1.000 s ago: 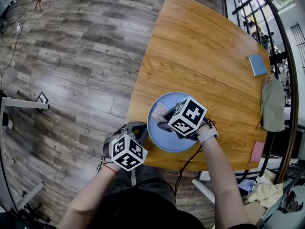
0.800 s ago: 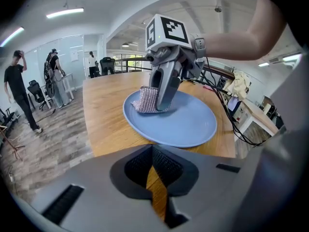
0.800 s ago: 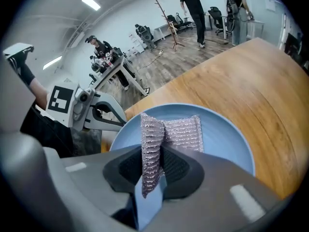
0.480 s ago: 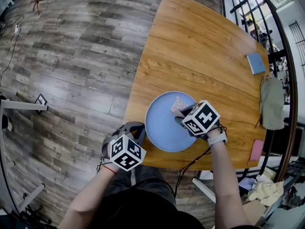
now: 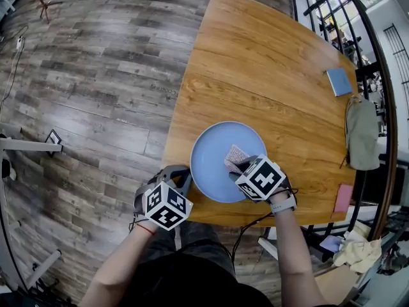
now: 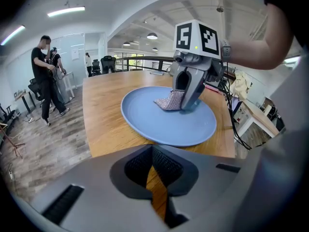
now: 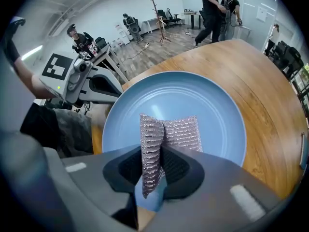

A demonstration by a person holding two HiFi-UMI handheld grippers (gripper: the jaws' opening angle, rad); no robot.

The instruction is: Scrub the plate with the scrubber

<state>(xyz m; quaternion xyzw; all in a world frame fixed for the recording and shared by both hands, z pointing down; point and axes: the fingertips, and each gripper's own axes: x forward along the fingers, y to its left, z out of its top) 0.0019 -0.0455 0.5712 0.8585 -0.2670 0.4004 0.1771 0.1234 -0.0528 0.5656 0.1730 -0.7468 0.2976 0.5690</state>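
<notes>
A round blue plate [image 5: 214, 152] lies near the front edge of the wooden table [image 5: 268, 69]. My right gripper [image 5: 238, 165] is shut on a silvery mesh scrubber [image 5: 234, 155], whose free end rests on the plate's right half. From the right gripper view the scrubber [image 7: 159, 141] stands pinched between the jaws over the plate [image 7: 193, 100]. My left gripper [image 5: 181, 174] is shut and holds nothing, just off the table's front edge, left of the plate. The left gripper view shows the plate [image 6: 145, 117] and the scrubber [image 6: 170, 101] ahead of it.
A small blue notebook [image 5: 338, 81] lies far right on the table, a grey-green bag [image 5: 362, 133] hangs past the right edge and a pink item [image 5: 344, 199] sits at the front right corner. People stand on the wood floor [image 5: 89, 75] to the left.
My right gripper has dragged the scrubber across the plate, from its left part to the upper right, then back toward the front right. The left gripper has stayed where it was.
</notes>
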